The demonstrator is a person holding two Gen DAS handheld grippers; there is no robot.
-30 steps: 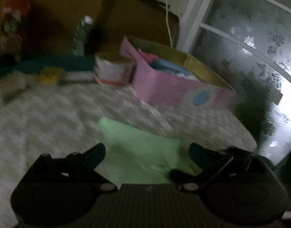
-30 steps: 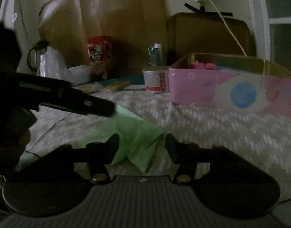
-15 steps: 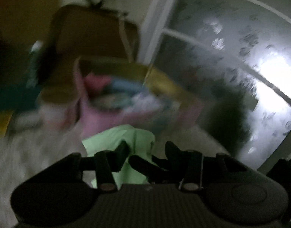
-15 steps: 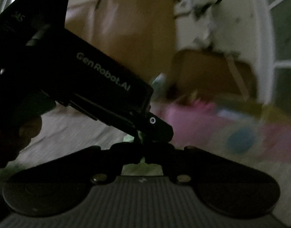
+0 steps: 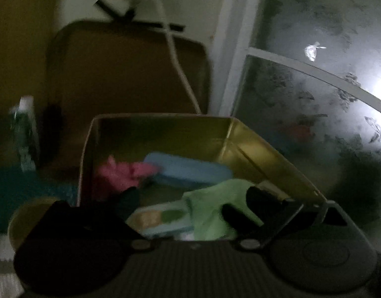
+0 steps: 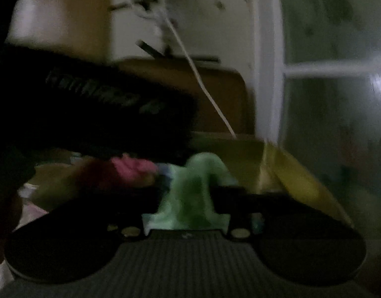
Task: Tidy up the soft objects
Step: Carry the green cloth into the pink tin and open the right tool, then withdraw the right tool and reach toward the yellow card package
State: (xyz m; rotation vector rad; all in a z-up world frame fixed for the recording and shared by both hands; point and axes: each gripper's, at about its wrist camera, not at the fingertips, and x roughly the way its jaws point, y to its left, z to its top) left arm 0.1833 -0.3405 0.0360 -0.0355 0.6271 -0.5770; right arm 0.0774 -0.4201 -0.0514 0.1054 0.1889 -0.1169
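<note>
Green cloth (image 6: 190, 193) between right tool (image 6: 188, 193) fingers, jaws just widening, draped ahead into box (image 5: 265, 154). Left tool (image 5: 190, 198) wide open, empty, cloth (image 5: 215, 206) just ahead.

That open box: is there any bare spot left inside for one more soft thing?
Some. The box shows bare floor along its far wall, behind the pink fluffy item and blue sponge. The near part is crowded: green cloth and a pale flat packet.
</note>
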